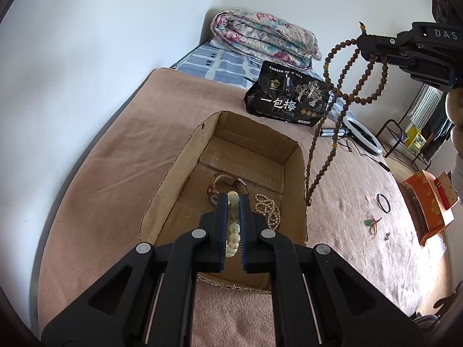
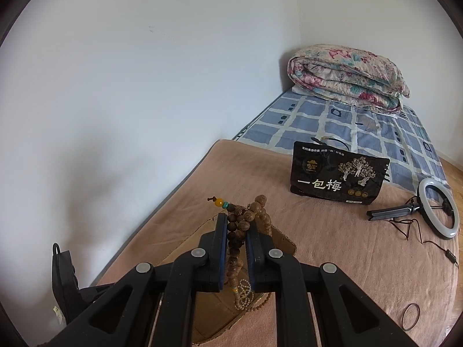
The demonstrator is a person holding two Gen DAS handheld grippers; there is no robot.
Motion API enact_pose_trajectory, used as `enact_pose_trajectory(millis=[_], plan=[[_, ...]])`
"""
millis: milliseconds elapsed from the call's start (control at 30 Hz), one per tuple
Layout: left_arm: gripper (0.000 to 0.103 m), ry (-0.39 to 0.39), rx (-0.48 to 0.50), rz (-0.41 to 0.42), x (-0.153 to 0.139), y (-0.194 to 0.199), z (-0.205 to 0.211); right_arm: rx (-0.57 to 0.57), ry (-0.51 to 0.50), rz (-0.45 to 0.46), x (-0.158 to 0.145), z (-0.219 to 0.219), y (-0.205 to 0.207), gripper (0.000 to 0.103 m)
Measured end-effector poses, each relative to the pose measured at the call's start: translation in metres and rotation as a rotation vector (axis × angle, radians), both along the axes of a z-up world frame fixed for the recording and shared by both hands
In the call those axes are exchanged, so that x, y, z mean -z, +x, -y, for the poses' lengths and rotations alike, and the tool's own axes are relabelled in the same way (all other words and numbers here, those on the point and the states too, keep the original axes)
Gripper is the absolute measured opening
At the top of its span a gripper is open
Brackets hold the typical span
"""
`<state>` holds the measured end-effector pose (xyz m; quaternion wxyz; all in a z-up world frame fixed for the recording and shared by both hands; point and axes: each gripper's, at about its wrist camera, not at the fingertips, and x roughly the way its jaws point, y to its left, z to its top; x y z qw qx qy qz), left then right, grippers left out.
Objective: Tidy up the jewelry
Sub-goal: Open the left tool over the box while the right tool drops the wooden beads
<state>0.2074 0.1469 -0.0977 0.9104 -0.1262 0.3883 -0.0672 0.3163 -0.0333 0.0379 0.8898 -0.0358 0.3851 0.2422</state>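
Note:
An open cardboard box [image 1: 185,156] lies on the pink blanket. Inside it are a watch [image 1: 222,183] and a white pearl strand [image 1: 270,209]. My left gripper [image 1: 233,199] is shut on a pale green bead bracelet [image 1: 233,231] and hangs over the box. My right gripper [image 2: 235,222] is shut on a long brown wooden bead necklace [image 2: 246,217]. From the left wrist view that gripper [image 1: 367,44] sits high at the right, and the brown necklace [image 1: 321,133] dangles down beside the box's right wall. The pearl strand [image 2: 244,289] shows below the right fingers.
A black snack bag [image 1: 286,95] stands beyond the box, with a folded floral quilt [image 1: 266,36] behind. A ring light [image 2: 439,211] with cable lies right. A black hair tie [image 1: 384,202], a green pendant on red cord [image 1: 371,222] and an orange box [image 1: 428,202] rest on the blanket's right side.

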Motion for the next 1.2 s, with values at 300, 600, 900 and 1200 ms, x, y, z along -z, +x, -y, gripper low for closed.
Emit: enact_pose_trajectory(millis=[300, 600, 900, 1200], plan=[[0.005, -0.018, 0.018, -0.016, 0.011, 0.011, 0.003, 0.000, 0.006, 0.004, 0.000, -0.007, 0.027, 0.010], [0.005, -0.025, 0.025, -0.050, 0.028, 0.020, 0.005, 0.013, 0.011, -0.018, 0.011, -0.006, 0.046, 0.010], [0.005, -0.034, 0.022, -0.060, 0.035, 0.023, 0.004, -0.011, 0.004, -0.070, 0.043, -0.015, 0.061, 0.010], [0.005, -0.034, 0.030, -0.072, 0.039, 0.024, 0.005, 0.023, -0.058, -0.149, 0.101, -0.008, 0.074, 0.010]])
